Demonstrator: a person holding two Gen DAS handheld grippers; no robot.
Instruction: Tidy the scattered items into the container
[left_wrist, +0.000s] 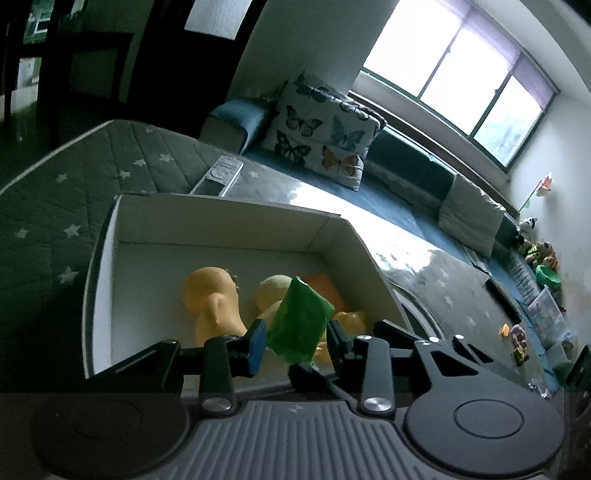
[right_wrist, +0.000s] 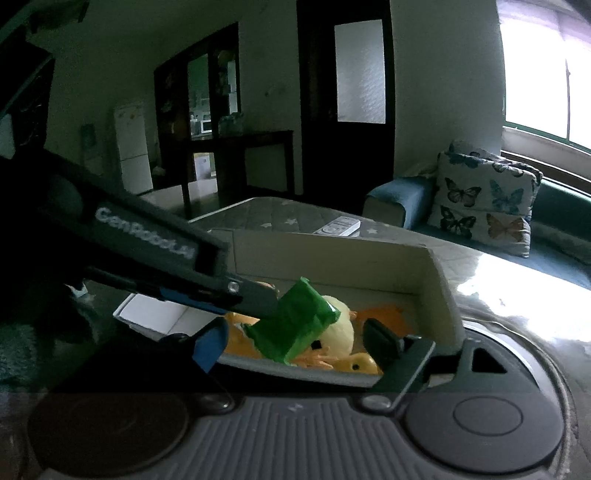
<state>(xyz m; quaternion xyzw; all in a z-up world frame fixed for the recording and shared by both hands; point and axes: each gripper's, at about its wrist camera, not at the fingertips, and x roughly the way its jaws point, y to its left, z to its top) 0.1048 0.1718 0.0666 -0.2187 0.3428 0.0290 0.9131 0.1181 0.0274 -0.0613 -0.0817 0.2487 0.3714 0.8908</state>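
Star-print mat (left_wrist: 55, 192): white box (left_wrist: 236, 225), remote (left_wrist: 218, 175).

We see a white remote control (left_wrist: 218, 176) lying on a grey star-patterned mat (left_wrist: 110, 166), at about eleven o'clock in the left wrist view. At one o'clock from it a butterfly-print cushion (left_wrist: 319, 133) leans on a teal sofa (left_wrist: 402, 162) under a bright window (left_wrist: 461, 81), with a plain pale cushion (left_wrist: 471, 218) further along at three o'clock. In the right wrist view a white fridge (right_wrist: 132, 147) stands at ten o'clock and a dark door with a frosted pane (right_wrist: 360, 72) at twelve.
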